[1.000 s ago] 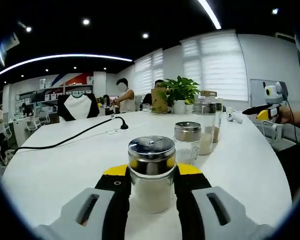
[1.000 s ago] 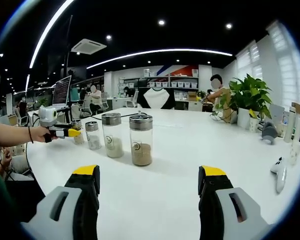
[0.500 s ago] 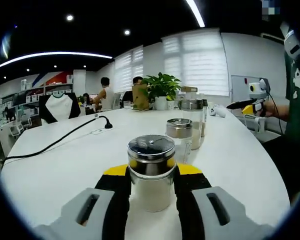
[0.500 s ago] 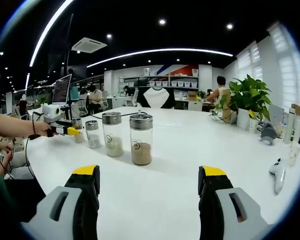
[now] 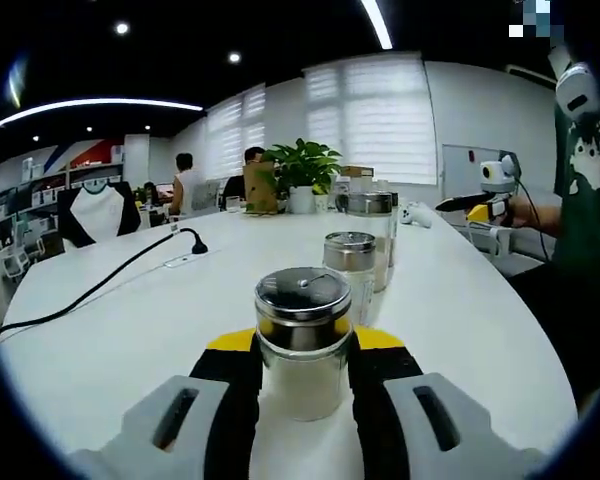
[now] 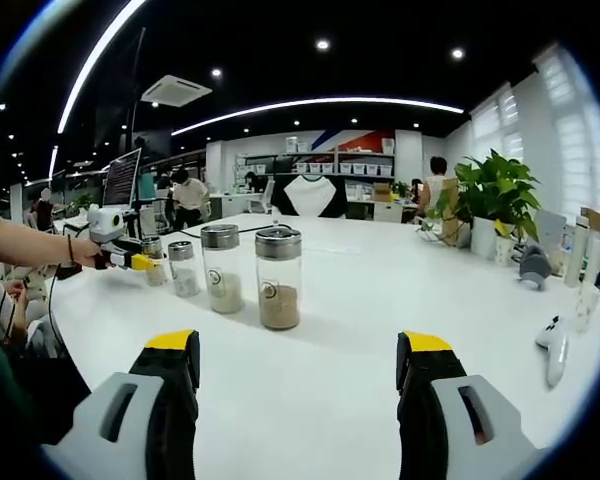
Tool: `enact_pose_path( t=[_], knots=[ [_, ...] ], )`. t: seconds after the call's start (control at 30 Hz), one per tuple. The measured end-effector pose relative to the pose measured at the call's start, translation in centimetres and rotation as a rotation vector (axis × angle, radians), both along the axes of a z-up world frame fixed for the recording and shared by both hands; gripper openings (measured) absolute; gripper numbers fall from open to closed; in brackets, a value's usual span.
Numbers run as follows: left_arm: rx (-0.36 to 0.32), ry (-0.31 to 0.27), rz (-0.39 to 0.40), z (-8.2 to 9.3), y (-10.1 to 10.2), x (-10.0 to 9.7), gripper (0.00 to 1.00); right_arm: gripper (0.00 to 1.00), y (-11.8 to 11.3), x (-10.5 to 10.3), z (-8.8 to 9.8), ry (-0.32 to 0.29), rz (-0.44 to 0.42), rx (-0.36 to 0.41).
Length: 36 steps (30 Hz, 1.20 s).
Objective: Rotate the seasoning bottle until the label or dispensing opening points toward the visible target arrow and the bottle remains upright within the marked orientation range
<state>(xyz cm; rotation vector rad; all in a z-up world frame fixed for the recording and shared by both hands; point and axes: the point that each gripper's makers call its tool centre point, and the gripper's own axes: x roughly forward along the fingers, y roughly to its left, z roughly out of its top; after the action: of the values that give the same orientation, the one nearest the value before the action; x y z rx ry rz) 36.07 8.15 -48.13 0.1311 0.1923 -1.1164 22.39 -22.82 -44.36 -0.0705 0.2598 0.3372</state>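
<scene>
A short glass seasoning bottle [image 5: 302,345] with a shiny metal lid and pale powder stands upright on the white table [image 5: 130,340]. My left gripper [image 5: 302,340] is shut on it, black and yellow jaws pressed to both sides. In the right gripper view this small bottle [image 6: 153,262] is at the far left, held in the left gripper [image 6: 130,260] by a person's hand. My right gripper [image 6: 298,345] hovers open over bare table, nothing between its jaws; in the left gripper view it [image 5: 480,205] is at the far right.
Three more lidded bottles stand in a row: a tall one with brown spice [image 6: 279,278], a tall one with pale powder [image 6: 221,268], a short one [image 6: 183,268]. A black power cable [image 5: 110,285] crosses the table. A potted plant [image 5: 305,170] and people are at the far end.
The left gripper has turned with the bottle still in its jaws, so the room has slid leftward in its view. The right gripper has stayed put.
</scene>
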Motion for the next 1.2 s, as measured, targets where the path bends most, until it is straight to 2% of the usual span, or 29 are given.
enact_pose_path(
  t=[0.1,0.13,0.17,0.23,0.33,0.4,0.53,0.6,0.63,0.73,0.87,1.0,1.07,1.2],
  knots=[
    [-0.004,0.002,0.0,0.0,0.0,0.0,0.35,0.82,-0.1,0.0,0.0,0.002,-0.001,-0.002],
    [-0.01,0.013,0.004,0.0,0.0,0.0,0.36,0.82,-0.1,0.0,-0.1,0.003,-0.001,-0.003],
    [-0.027,0.049,0.029,-0.1,0.1,0.0,0.36,0.82,-0.1,0.0,0.0,0.001,0.0,-0.002],
    [-0.02,0.032,0.03,-0.1,0.2,0.0,0.37,0.82,-0.2,0.1,0.1,-0.003,-0.002,-0.001],
    [0.002,0.028,0.049,-0.5,0.3,-0.5,0.52,0.82,-0.2,0.2,0.1,-0.006,-0.001,0.0],
    [-0.034,0.028,0.096,-0.1,0.7,-0.5,0.57,0.82,-0.1,0.3,0.1,-0.006,0.001,0.0],
    [-0.078,0.01,0.219,0.6,1.6,-0.4,0.59,0.82,0.0,0.2,-0.1,-0.002,0.002,0.005],
    [-0.077,-0.012,0.26,0.8,1.8,-0.4,0.6,0.82,0.1,0.2,-0.2,0.002,0.003,0.004],
    [-0.074,-0.005,0.249,0.7,1.4,-1.0,0.62,0.82,0.1,0.2,-0.3,0.003,0.003,0.005],
    [-0.061,-0.001,0.317,0.4,1.4,-1.1,0.62,0.82,0.2,0.3,-0.4,0.007,0.009,0.005],
    [-0.064,-0.004,0.47,0.5,1.9,-0.9,0.62,0.82,0.3,0.4,-0.3,0.001,0.008,0.012],
    [-0.052,-0.033,0.584,0.8,2.2,-0.9,0.61,0.82,0.5,0.3,-0.4,0.004,0.014,0.01],
    [-0.079,-0.029,0.621,1.1,1.9,-1.1,0.61,0.82,0.5,0.2,-0.5,0.007,0.015,0.01],
    [-0.043,-0.058,0.693,1.1,1.7,-1.1,0.58,0.82,0.4,0.2,-0.5,0.007,0.01,0.013]
  ],
)
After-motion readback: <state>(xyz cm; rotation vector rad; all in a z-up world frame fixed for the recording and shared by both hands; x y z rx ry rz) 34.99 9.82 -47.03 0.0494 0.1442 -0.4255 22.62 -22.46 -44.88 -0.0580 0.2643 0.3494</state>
